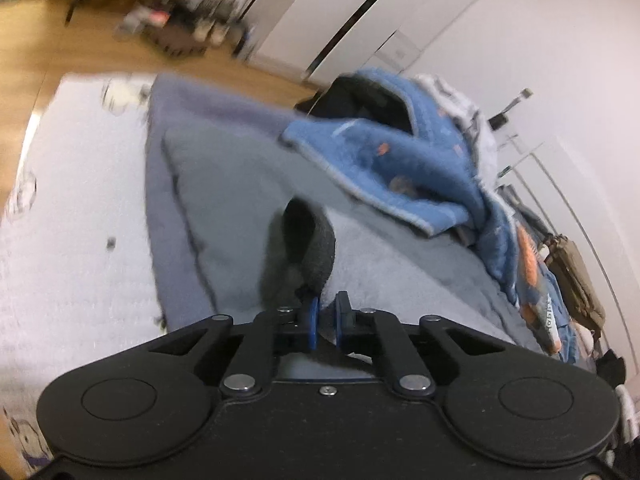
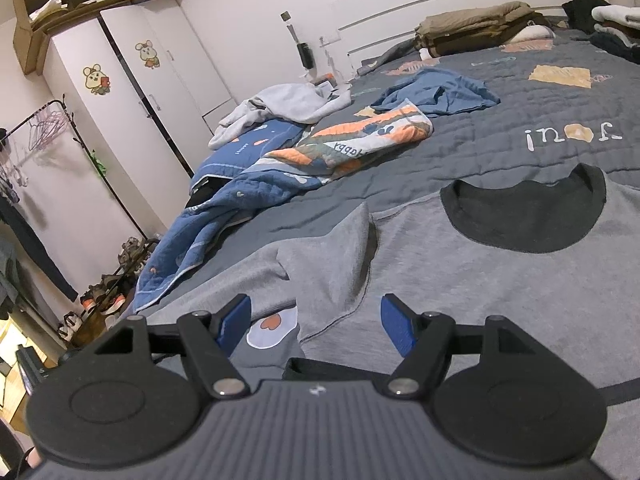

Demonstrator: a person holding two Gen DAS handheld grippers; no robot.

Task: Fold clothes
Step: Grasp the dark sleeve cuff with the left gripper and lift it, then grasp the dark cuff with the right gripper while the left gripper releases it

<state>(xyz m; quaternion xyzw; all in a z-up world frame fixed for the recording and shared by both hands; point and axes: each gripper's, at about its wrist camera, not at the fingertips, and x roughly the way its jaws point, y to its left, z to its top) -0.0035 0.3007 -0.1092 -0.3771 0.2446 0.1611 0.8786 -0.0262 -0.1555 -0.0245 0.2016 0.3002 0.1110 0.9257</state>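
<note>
A grey sweatshirt [image 2: 440, 272] with a dark round collar [image 2: 524, 216] lies spread flat on the bed. In the right wrist view my right gripper [image 2: 316, 322] hovers low over its near part, jaws wide open, a raised fold of grey cloth [image 2: 332, 264] just ahead of them; the pads do not touch it. In the left wrist view the same grey sweatshirt [image 1: 240, 200] shows blurred, its dark ribbed cuff [image 1: 308, 240] standing up just ahead of my left gripper [image 1: 328, 320]. The blue pads [image 1: 314, 320] are pinched together on the grey fabric below that cuff.
A blue quilted blanket [image 2: 248, 184] lies crumpled left of the sweatshirt, beside a light grey garment [image 2: 288, 104] and a blue one [image 2: 440, 92]. Folded clothes [image 2: 472, 28] are stacked at the headboard. A white wardrobe [image 2: 120, 92], a clothes rack [image 2: 40, 128] and shoes [image 2: 108, 296] stand beyond the bed's left edge.
</note>
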